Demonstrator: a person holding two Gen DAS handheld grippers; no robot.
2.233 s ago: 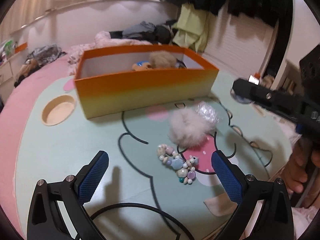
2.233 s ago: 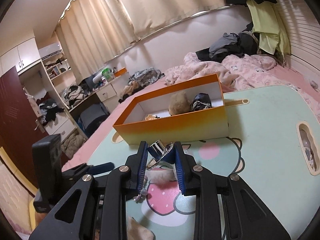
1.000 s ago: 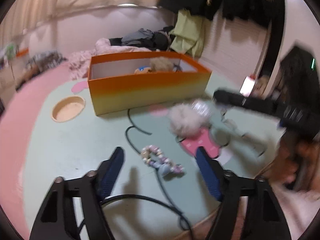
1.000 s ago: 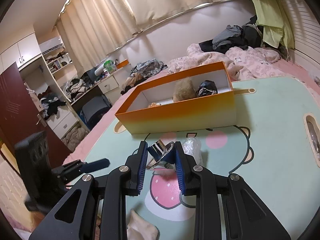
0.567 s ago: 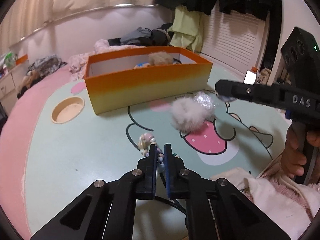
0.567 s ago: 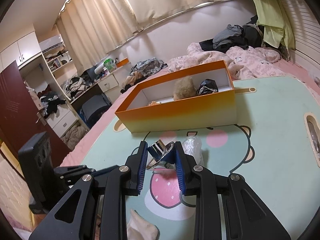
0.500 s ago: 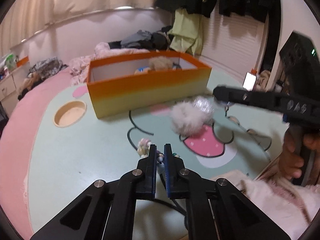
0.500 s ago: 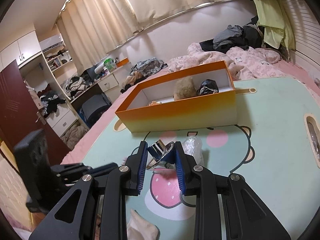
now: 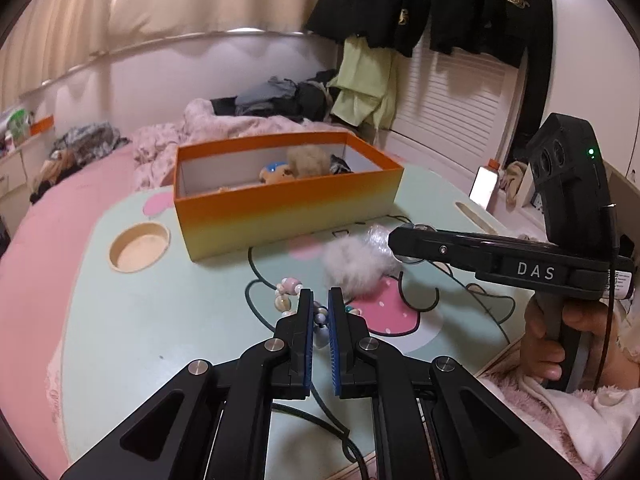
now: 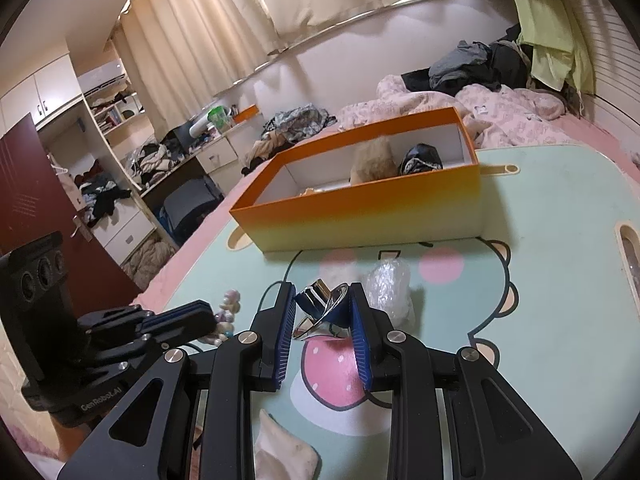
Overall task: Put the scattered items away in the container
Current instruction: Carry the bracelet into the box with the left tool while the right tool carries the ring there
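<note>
Two hand-held grippers clamp: left [image 9: 320,308] on pastel bead string [image 9: 289,293], right [image 10: 322,310] on seemingly chrome cone [image 10: 320,310].

Bedroom. Cream pleated curtains [image 10: 224,20] along a curved rail over a pale wall. Bed with pink floral quilt [image 10: 500,116], heaped with dark clothing. Black jackets [image 9: 436,4] and yellow-green garment [image 9: 364,84] hung beside white slatted shutters [image 9: 452,112]. Cluttered white shelving and drawers [image 10: 132,216] at left; dark red door [image 10: 24,184].
</note>
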